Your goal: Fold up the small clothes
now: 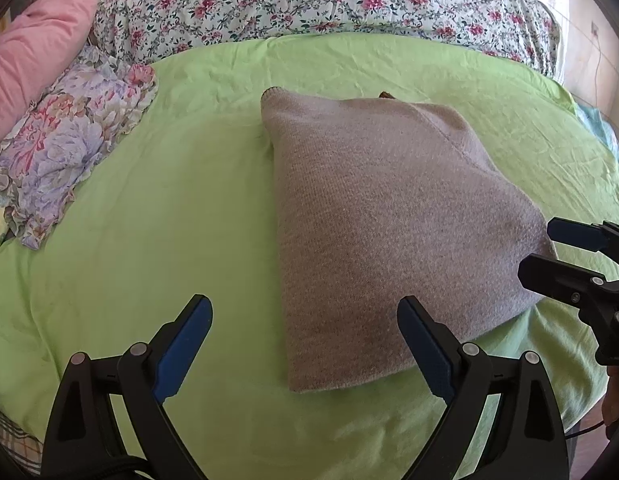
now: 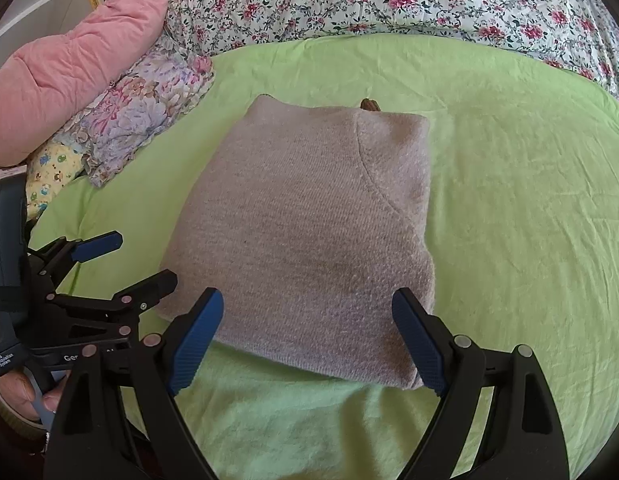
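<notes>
Grey knitted sweater (image 1: 389,224), folded into a thick block, lies mid-bed on the green sheet (image 1: 149,220). Both the left tool (image 1: 305,344) and the right tool (image 2: 307,336) gape wide, empty, at its near edge. A one-layer pinch could spill the fold. Only the right view shows a hand (image 2: 25,396).

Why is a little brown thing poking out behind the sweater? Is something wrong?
A small brown bit sticks out at the far edge of the folded grey sweater. It is too small to tell what it is. Otherwise the sweater lies neatly on the green sheet, and nothing looks spilled or damaged.
</notes>
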The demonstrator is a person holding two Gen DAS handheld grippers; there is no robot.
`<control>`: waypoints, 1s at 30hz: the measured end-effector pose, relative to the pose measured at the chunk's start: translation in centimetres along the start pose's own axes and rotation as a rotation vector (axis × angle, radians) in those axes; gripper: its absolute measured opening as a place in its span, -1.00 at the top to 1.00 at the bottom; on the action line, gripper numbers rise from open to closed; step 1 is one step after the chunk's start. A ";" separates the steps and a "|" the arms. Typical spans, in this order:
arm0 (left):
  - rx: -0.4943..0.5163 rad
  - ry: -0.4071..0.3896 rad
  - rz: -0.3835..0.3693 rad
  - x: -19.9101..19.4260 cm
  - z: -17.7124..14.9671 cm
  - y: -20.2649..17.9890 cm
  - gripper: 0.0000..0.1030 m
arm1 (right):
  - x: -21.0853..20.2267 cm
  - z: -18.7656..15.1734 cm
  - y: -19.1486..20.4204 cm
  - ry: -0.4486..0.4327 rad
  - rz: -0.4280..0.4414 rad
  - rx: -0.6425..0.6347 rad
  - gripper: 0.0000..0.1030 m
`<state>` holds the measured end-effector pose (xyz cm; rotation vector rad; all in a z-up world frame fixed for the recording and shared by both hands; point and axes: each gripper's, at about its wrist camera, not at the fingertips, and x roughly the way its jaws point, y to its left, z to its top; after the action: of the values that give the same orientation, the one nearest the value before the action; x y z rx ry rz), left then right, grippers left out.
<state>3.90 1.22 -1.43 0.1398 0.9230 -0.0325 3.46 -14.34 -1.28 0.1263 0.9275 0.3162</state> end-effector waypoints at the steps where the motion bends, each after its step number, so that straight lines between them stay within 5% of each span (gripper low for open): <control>1: -0.002 0.000 0.000 0.0 0.0 0.0 -0.83 | 0.0 0.0 -0.1 0.001 0.000 0.003 -0.68; 16: -0.091 0.007 -0.070 1.3 1.6 2.2 -0.83 | 0.5 1.7 -3.3 -0.029 0.005 0.088 -0.68; 30: -0.334 0.107 -0.344 10.3 10.2 7.5 -0.83 | 5.6 7.9 -9.2 -0.048 0.069 0.266 -0.67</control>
<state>18.84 7.65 -2.81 -0.3311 1.0383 -0.1897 14.87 -21.04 -3.03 0.4091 0.9158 0.2518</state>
